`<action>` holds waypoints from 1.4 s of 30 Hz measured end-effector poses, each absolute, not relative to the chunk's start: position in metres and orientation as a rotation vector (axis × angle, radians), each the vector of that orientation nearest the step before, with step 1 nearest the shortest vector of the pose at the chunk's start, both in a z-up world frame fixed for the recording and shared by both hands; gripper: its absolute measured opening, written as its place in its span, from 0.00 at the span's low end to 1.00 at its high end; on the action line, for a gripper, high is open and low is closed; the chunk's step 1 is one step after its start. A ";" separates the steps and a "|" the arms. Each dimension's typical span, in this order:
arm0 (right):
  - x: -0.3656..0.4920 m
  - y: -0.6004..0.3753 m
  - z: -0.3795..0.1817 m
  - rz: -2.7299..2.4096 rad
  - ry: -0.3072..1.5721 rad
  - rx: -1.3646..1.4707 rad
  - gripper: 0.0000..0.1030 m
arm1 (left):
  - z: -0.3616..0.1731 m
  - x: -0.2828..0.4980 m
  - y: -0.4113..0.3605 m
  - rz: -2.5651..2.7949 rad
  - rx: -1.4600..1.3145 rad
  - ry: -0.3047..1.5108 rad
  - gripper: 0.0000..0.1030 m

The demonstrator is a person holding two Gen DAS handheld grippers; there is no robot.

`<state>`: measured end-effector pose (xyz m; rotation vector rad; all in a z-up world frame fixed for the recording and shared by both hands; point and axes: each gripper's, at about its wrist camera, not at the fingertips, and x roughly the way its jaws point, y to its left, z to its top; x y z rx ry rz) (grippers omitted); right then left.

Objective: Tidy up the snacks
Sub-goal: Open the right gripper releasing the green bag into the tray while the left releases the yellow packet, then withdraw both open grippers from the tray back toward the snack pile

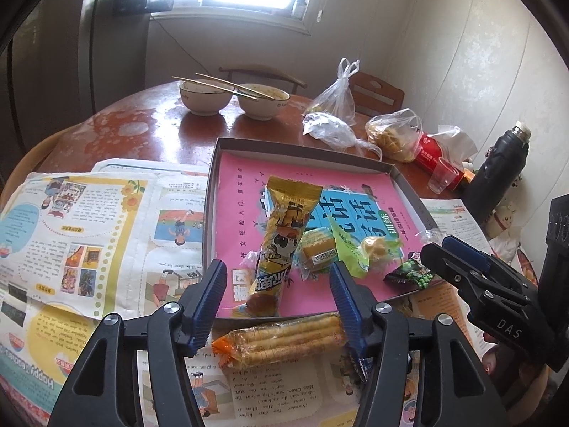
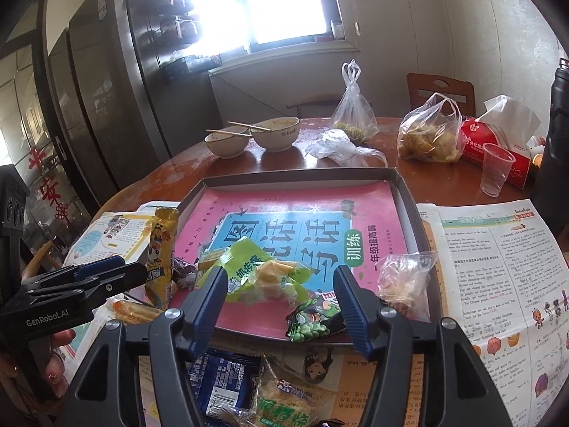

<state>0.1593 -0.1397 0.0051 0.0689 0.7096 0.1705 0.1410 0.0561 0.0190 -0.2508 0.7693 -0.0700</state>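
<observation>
A shallow grey box [image 1: 217,178] lined with a pink book holds several snacks: a long yellow wrapped bar [image 1: 284,231], a small yellow cake [image 1: 316,249], a green bag [image 1: 355,249] and a dark pea packet [image 1: 409,274]. My left gripper [image 1: 277,306] is open over the box's near edge, above a packet of rolled wafers [image 1: 284,338] on the newspaper. My right gripper [image 2: 281,306] is open over the green bag [image 2: 256,270] and pea packet [image 2: 313,323]. A blue packet [image 2: 220,373] and a green-labelled cake [image 2: 284,402] lie below it.
Two bowls [image 1: 234,99] with chopsticks stand at the far side of the round wooden table [image 1: 142,124]. Plastic bags [image 1: 334,114], a red tissue pack [image 1: 437,153], a clear cup [image 2: 496,169] and a black flask [image 1: 498,174] stand at the right. Newspapers [image 1: 89,213] cover the near table.
</observation>
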 end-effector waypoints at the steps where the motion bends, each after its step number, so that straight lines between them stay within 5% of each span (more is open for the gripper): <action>1: 0.159 -0.140 0.006 0.171 0.707 0.070 0.62 | 0.020 0.140 0.057 -0.070 -0.253 0.765 0.62; 14: 0.146 -0.146 0.022 0.176 0.664 0.076 0.69 | 0.033 0.125 0.052 -0.063 -0.237 0.738 0.73; 42: 0.112 -0.146 0.048 0.234 0.611 0.030 0.80 | 0.053 0.097 0.037 -0.101 -0.198 0.713 0.74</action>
